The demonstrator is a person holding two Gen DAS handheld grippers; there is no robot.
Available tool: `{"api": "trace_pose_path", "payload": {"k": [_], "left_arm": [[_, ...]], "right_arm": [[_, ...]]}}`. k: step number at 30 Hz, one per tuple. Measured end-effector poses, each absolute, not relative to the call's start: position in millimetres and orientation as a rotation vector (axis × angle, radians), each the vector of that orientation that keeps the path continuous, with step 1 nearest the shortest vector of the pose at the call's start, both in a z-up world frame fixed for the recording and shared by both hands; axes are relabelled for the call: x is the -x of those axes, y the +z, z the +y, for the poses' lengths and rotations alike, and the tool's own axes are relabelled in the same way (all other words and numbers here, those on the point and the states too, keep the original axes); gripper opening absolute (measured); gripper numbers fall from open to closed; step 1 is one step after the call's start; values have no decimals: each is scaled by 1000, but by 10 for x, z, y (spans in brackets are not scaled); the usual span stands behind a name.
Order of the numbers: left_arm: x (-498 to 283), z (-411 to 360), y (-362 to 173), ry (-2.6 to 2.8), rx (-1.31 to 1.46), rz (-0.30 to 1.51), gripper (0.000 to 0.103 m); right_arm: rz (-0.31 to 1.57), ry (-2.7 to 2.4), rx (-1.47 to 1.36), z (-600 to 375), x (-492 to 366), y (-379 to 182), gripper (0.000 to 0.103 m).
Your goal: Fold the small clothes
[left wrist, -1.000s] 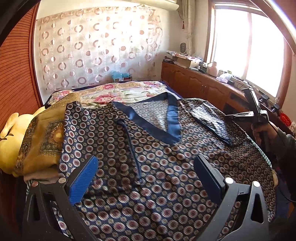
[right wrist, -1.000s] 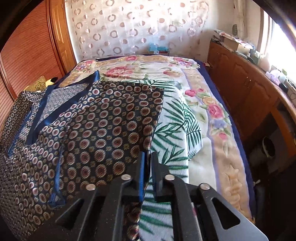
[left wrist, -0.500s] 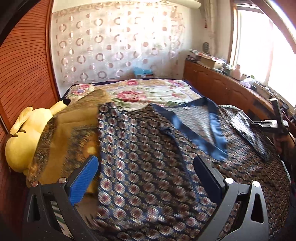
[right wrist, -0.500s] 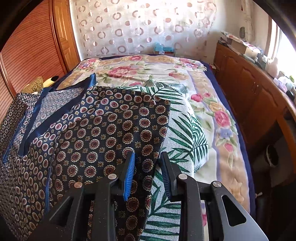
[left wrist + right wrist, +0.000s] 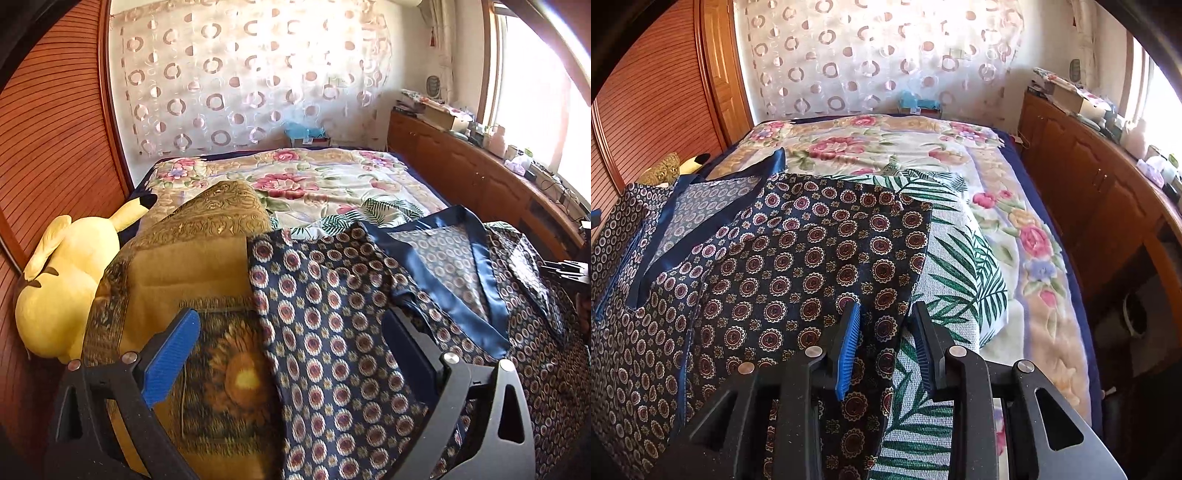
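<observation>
**Patterned top spread on the bed**

My right gripper (image 5: 886,328) stands released, jaws parted over the patterned top's (image 5: 798,258) folded edge. My left gripper (image 5: 291,354) gapes wide above the top, gripping nothing, beside a gold cushion (image 5: 192,266).

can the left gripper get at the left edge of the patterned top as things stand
Probably yes: the left gripper is open, the navy patterned top's left edge lies between its fingers over the gold cushion, nothing covering it.
</observation>
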State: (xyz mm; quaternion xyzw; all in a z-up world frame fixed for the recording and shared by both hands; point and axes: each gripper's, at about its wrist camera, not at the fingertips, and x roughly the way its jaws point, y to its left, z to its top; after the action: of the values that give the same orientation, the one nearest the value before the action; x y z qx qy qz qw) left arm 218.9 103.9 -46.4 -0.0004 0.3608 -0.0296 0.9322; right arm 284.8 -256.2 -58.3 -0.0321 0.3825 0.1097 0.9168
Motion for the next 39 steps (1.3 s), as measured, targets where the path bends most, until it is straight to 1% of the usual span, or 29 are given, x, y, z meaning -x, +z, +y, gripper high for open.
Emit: {"api": "trace_pose_path", "payload": {"k": [11,15,17,23,25,27,29,31,36,39], "left_arm": [[-2533,1026,-445,-73,-14,766,98],[-2603,1011,-449,-92,-15,781,86],[-2618,1008,-465,-88,-21,789,81],[-2612,1068,-476,-70,-28,799,81],[-2607,1123,-488,-66,-21,804,78],[-2617,1160,-520,-63,-13,816,65],[-2626,1186,-549,-70,0,828,55],[-2629,1196,-552,-70,6,829,54],[-2668,1175,-575,-60,-4,843,54],[-2669,1125,-569,-56,-29,839,53]], "right_arm": [[786,227,66,-2565,-2857,-581,31],[789,249,60,-2588,-2917,-574,31],[794,252,67,-2593,-2991,-569,31],[811,272,64,-2594,-3288,-565,31],[815,268,81,-2575,-3366,-564,31],[818,269,90,-2557,-3424,-565,31],[820,270,91,-2547,-3464,-566,31],[823,273,90,-2553,-3504,-570,31],[823,274,96,-2523,-3544,-580,31],[815,285,101,-2500,-3520,-585,25]]}}
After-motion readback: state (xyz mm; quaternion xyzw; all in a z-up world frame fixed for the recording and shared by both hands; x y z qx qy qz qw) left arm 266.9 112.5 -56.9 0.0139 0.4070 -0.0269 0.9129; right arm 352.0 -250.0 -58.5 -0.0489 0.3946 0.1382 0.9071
